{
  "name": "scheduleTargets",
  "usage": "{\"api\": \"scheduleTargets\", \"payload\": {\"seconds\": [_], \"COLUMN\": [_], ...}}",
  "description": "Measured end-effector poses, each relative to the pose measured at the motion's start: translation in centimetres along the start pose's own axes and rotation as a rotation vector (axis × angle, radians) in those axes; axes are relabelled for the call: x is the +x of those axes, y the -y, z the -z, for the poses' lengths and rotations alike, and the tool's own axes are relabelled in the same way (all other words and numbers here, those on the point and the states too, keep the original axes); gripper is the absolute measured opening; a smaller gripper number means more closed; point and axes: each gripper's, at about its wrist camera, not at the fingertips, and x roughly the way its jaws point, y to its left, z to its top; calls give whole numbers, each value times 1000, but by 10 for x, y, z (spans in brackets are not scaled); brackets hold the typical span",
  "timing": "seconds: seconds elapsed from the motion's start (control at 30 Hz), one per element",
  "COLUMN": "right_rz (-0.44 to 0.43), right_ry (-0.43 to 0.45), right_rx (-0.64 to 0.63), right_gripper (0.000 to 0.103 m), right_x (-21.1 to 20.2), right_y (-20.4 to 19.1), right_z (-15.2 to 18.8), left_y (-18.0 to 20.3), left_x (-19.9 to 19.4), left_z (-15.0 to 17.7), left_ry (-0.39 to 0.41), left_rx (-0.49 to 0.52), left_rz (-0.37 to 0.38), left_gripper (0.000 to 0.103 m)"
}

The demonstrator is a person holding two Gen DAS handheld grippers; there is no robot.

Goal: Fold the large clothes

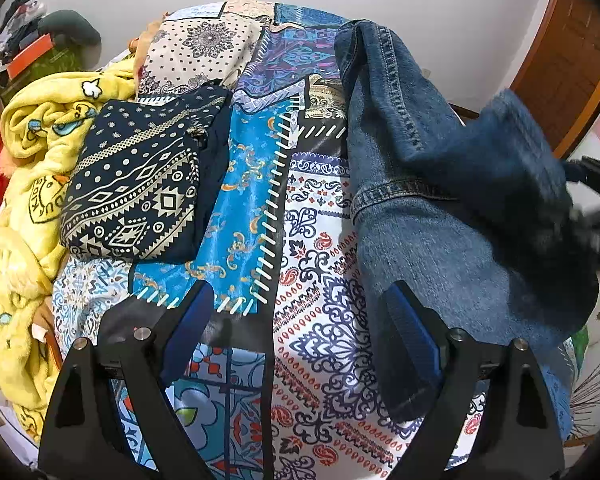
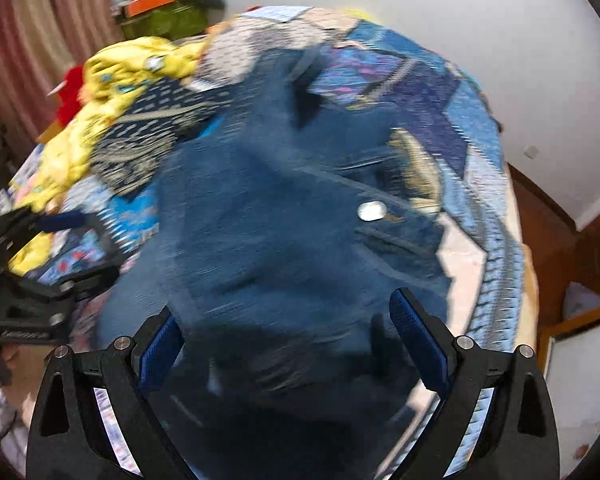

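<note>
A blue denim jacket [image 1: 440, 208] lies on the right side of the patchwork bed sheet [image 1: 256, 208], one sleeve stretching toward the far end. My left gripper [image 1: 300, 296] hangs open over the sheet with nothing between its blue pads. Its right finger [image 1: 408, 328] is at the jacket's near left edge. In the blurred right wrist view the jacket [image 2: 280, 220] fills the middle, a metal button [image 2: 372, 211] showing. My right gripper [image 2: 284, 312] stands wide open just above the denim. The left gripper [image 2: 40, 264] shows at that view's left edge.
A folded navy cloth with white geometric print [image 1: 140, 184] lies left of the jacket. Beside it is a heaped yellow fleece blanket [image 1: 32, 184]. Clutter is stacked in the far left corner [image 1: 40, 48]. A wooden door [image 1: 572, 64] stands to the right, a white wall behind.
</note>
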Motion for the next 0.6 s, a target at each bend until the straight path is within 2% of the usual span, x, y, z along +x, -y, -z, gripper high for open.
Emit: {"api": "scheduleTargets", "payload": {"seconds": [0.13,0.2,0.3,0.37,0.6], "right_rz": [83,148,149,160,-51], "right_ry": [39,21,-42,-37,97], "right_rx": [136,240,370,411,435], "right_gripper": [95,95,95,87,89], "right_x": [-6,-3,5,-3,-56], "right_y": [54,91,133,140,119], "right_z": [0,6,24,33,47], "left_y": [3,5,10,16,50], "left_x": [-1,-3,-8,-15,-29], "left_z": [-3,-4,-6,-10,-22], "left_ry": [1,3,12,33,82], "left_rx": [7,12,22,38,110], "left_rz": [-8,-12,-6,-2,20], "left_gripper": [88,88,88,88,88]}}
